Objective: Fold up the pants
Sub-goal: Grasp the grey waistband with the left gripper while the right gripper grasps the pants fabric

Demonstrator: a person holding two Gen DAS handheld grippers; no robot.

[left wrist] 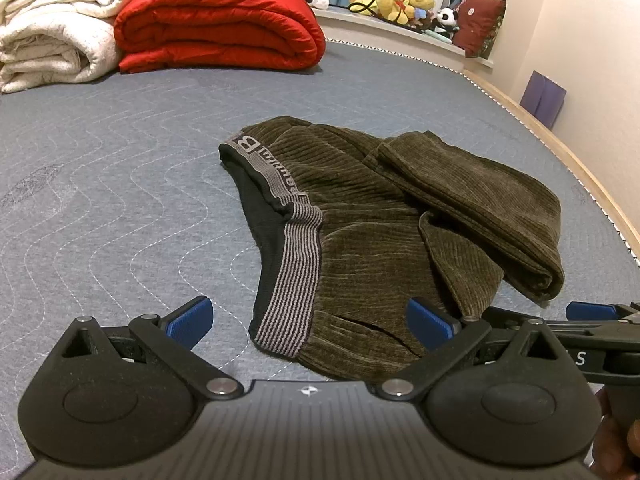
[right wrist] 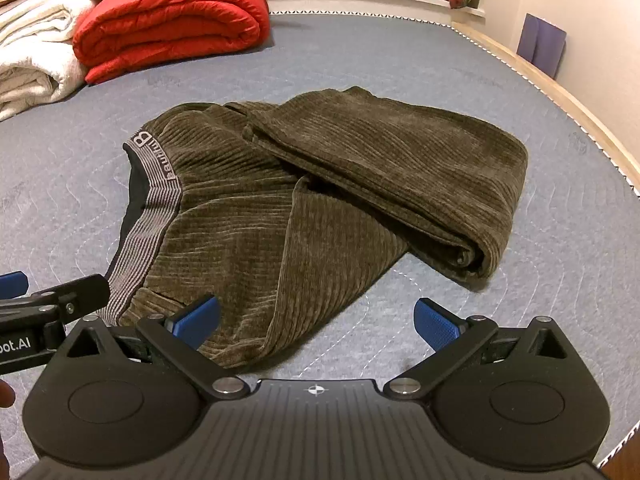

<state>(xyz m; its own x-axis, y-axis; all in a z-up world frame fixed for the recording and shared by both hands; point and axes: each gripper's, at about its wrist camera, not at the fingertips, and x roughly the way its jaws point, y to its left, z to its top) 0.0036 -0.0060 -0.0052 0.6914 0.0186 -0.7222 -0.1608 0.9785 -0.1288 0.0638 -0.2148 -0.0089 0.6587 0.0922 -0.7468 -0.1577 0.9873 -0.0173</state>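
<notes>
Pants (left wrist: 360, 232) lie crumpled on the grey mattress (left wrist: 120, 168), just ahead of the left gripper (left wrist: 310, 322) and right gripper (right wrist: 316, 322), both spread wide and empty.

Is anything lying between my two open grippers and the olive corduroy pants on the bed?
Nothing visible. The left gripper is open over the striped waistband of the olive corduroy pants, and the right gripper is open at their near edge. The red folded quilt lies well behind, on the grey quilted mattress.

Bedroom: mattress (left wrist: 120, 160), folded quilts (left wrist: 216, 24), plush toys (left wrist: 404, 2)
</notes>
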